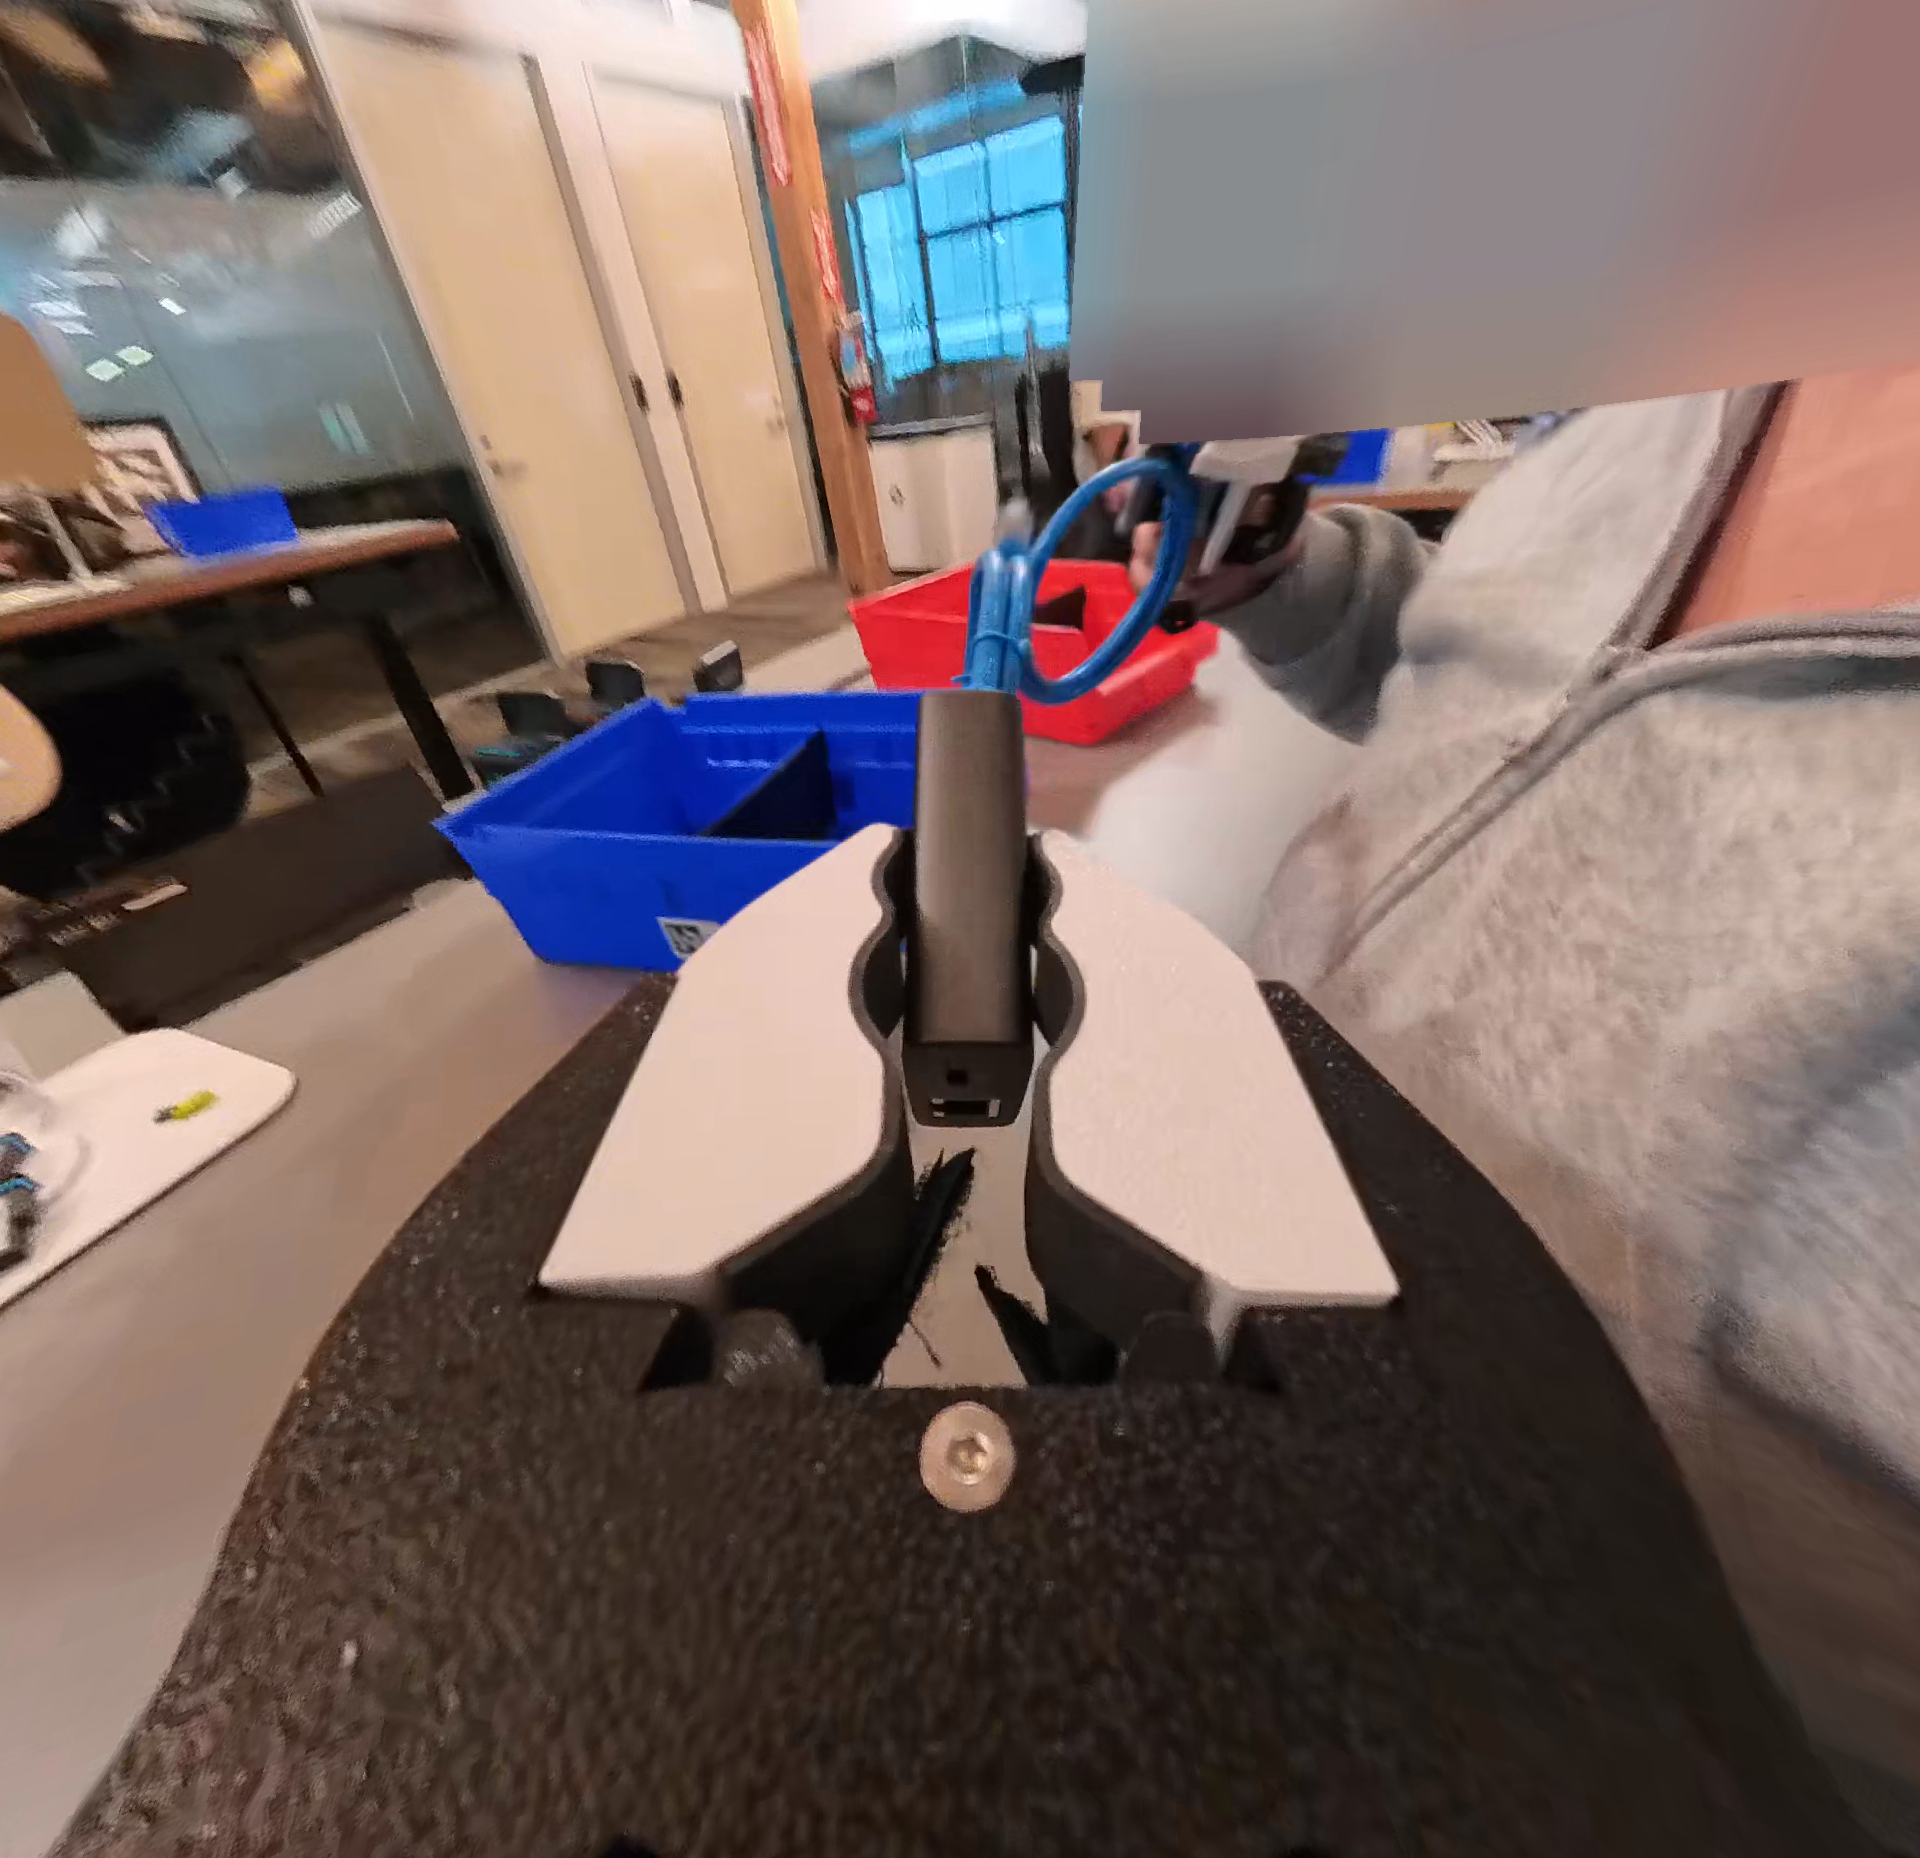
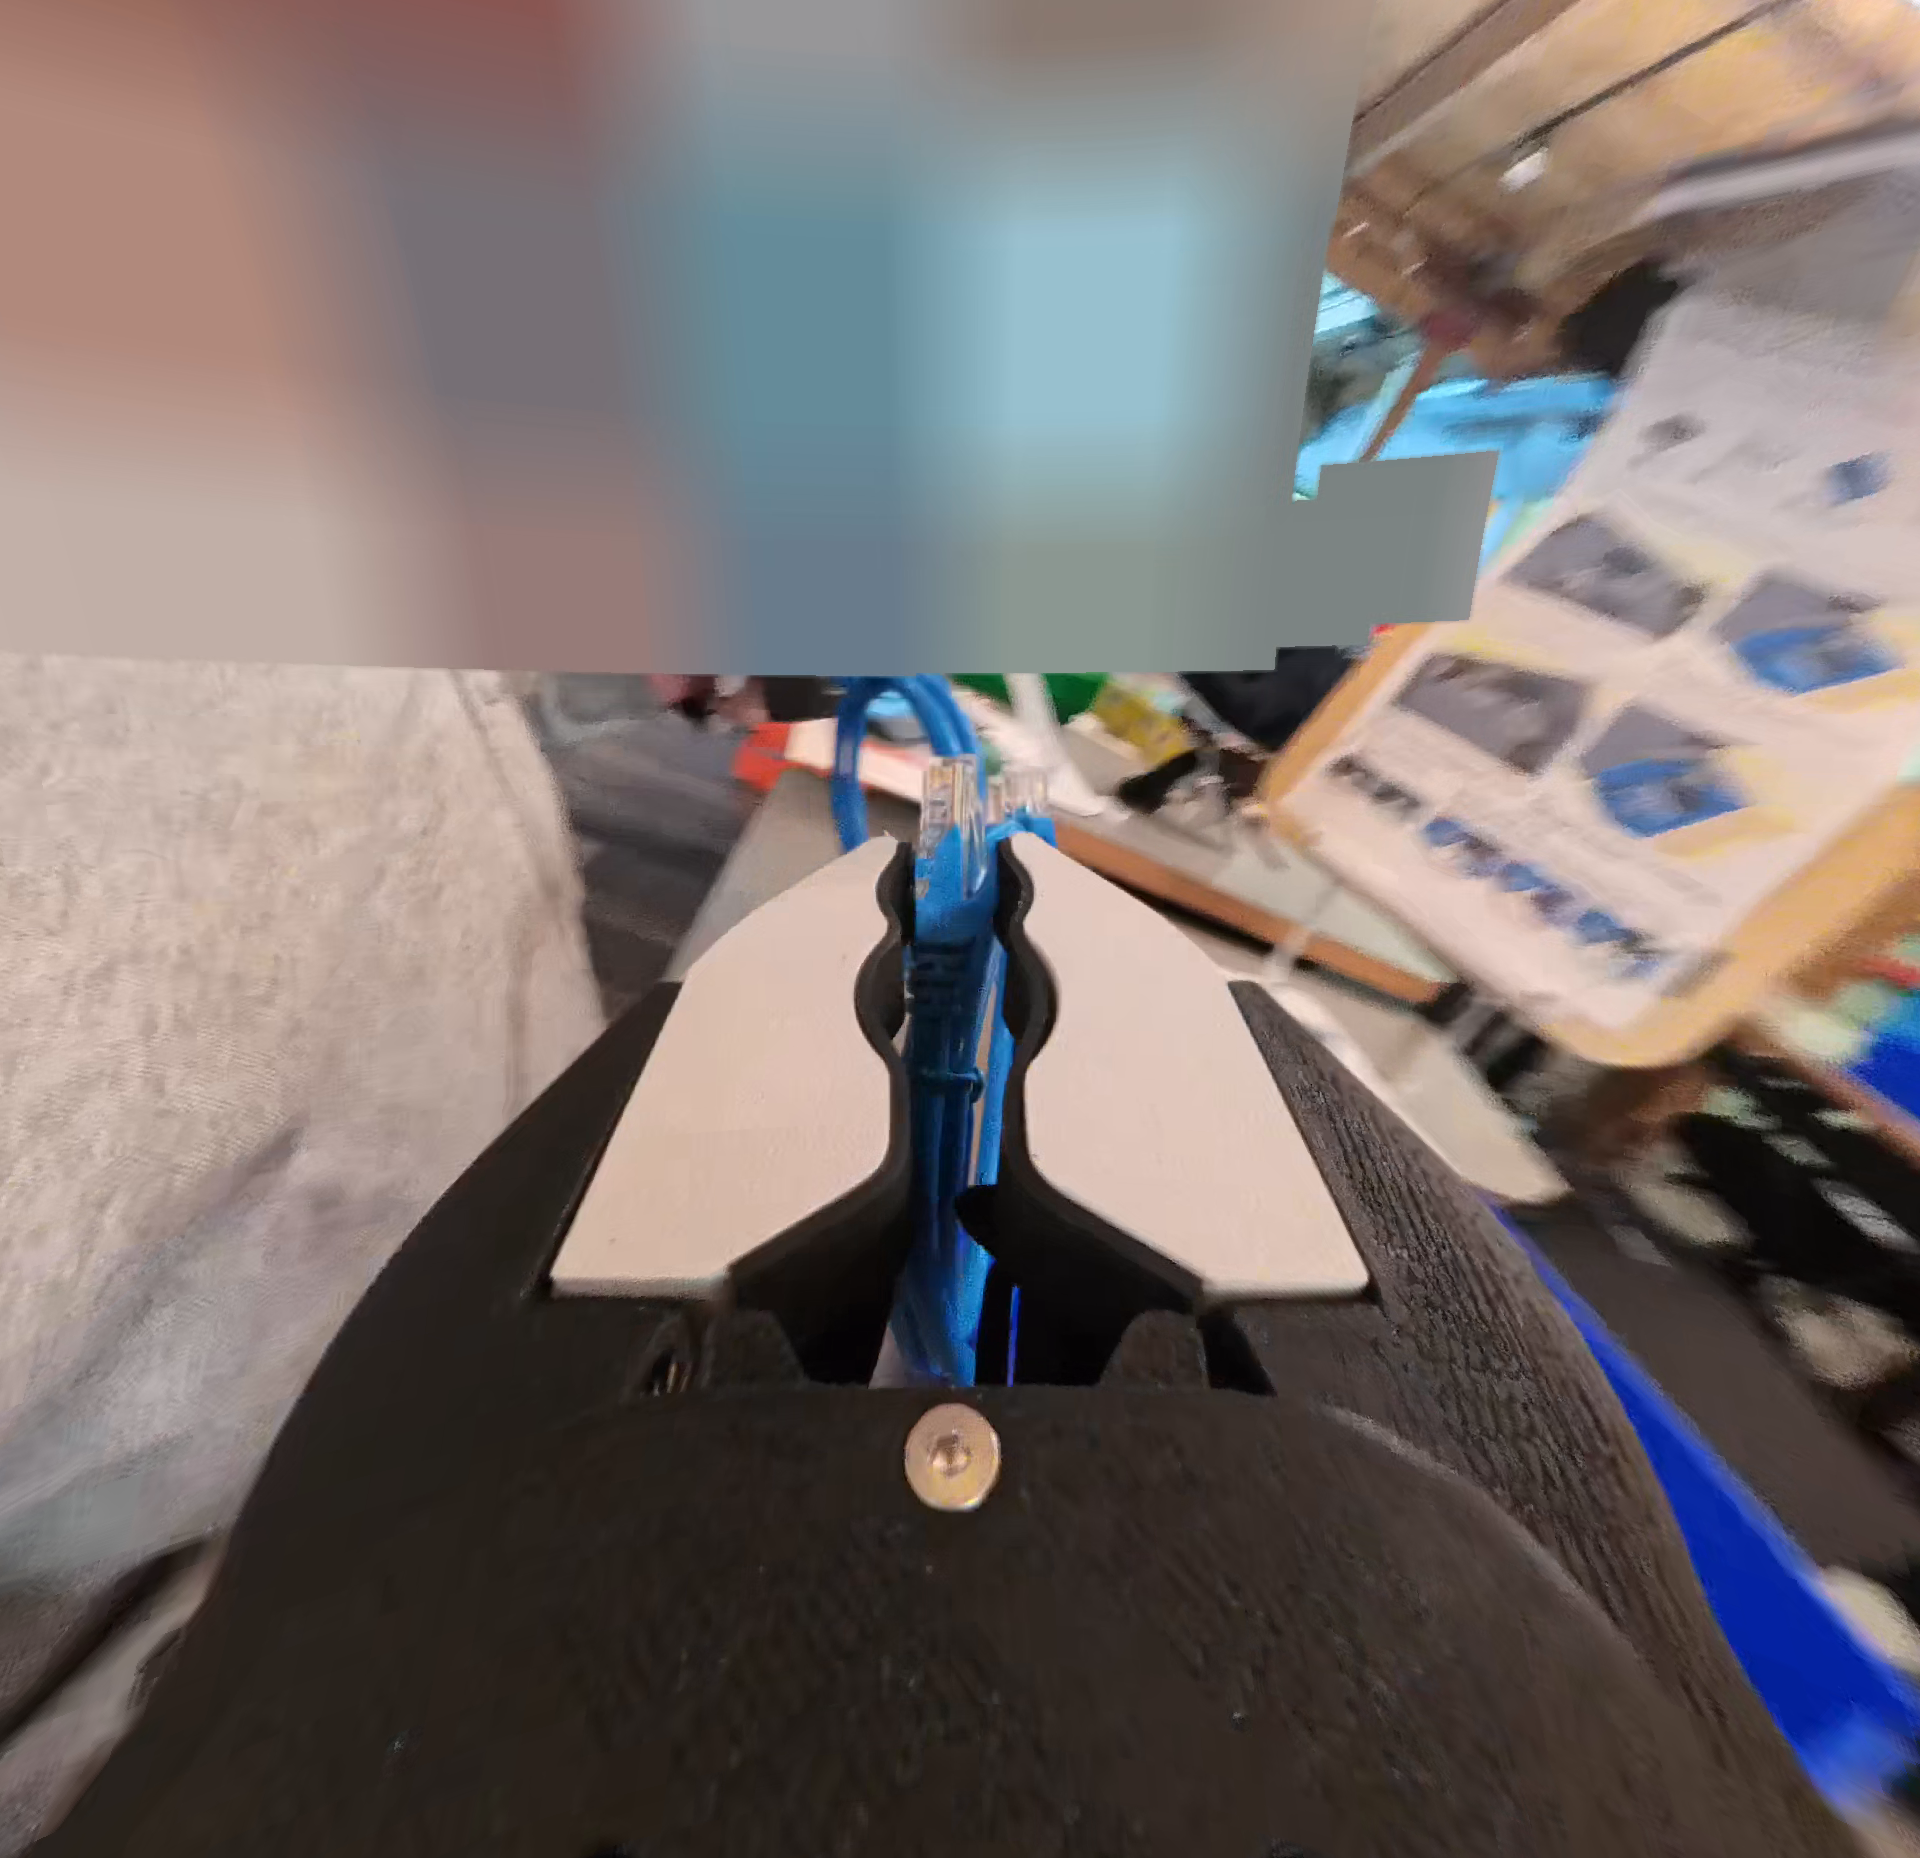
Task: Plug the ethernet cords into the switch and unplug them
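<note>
Both cords' (image 2: 951,904) plugs seemingly point forward along right claw (image 2: 954,852).

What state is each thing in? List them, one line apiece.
Left tool: shut on the black box-shaped switch, lifted off the table.
Right tool: shut on the bundled blue ethernet cord, clear plugs free, nothing plugged in.
Blue plastic bin: on the table, open; contents unclear.
Red plastic bin: on the table, open.

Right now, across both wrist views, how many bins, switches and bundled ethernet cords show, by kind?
Bins: 2, a blue bin and a red bin
Black switch: 1
Blue ethernet cord bundle: 1
Total: 4
</note>
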`<state>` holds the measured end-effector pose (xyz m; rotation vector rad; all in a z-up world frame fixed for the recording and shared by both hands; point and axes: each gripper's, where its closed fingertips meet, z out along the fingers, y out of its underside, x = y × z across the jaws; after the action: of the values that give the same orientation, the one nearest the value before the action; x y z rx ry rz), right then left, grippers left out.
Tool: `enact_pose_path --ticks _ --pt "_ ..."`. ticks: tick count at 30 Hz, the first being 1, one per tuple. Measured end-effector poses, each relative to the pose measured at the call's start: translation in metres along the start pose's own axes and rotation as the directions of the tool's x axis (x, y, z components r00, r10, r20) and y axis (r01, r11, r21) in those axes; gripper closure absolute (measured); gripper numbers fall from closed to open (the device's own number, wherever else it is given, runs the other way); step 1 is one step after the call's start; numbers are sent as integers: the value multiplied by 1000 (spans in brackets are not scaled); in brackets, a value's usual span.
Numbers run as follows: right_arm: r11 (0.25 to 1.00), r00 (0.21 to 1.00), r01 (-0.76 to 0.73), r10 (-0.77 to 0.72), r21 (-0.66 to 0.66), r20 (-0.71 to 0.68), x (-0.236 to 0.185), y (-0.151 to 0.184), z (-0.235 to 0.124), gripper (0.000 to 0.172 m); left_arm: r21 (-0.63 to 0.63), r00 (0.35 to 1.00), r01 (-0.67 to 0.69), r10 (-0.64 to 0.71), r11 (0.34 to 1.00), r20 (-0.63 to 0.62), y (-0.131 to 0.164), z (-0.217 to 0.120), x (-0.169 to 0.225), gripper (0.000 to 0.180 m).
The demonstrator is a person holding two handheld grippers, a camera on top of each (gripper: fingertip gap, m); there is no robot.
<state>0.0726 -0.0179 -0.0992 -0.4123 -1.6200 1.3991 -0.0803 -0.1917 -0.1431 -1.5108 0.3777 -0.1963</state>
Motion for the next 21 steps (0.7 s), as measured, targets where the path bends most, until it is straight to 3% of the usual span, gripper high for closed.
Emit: enact_pose_path --ticks 4,7,10,12,14,18,21 --pt "988 951 148 -155 -45 -268 43 -42 -72 158 65 999 2 -4 998 35 -2 13 -13 161" --pt "949 876 184 -277 -257 -396 71 -45 -133 158 97 999 -7 3 995 40 1 29 -15 161" --pt "860 856 56 -304 -508 -419 91 -17 -194 158 94 998 -10 4 996 60 8 46 -20 161" --pt "734 857 -75 -298 -675 -420 102 20 -236 158 86 998 -19 14 996 63 11 57 -22 161" --pt "554 860 -161 -327 -817 -392 113 63 -273 158 82 998 -39 34 996 61 12 68 -22 161" --pt "224 919 -173 -314 -959 -239 115 147 -313 158 74 996 -78 75 994 49 11 87 -18 161" --pt "98 957 -138 -243 -986 -158 107 194 -324 150 75 994 -100 95 992 56 9 93 -14 161"
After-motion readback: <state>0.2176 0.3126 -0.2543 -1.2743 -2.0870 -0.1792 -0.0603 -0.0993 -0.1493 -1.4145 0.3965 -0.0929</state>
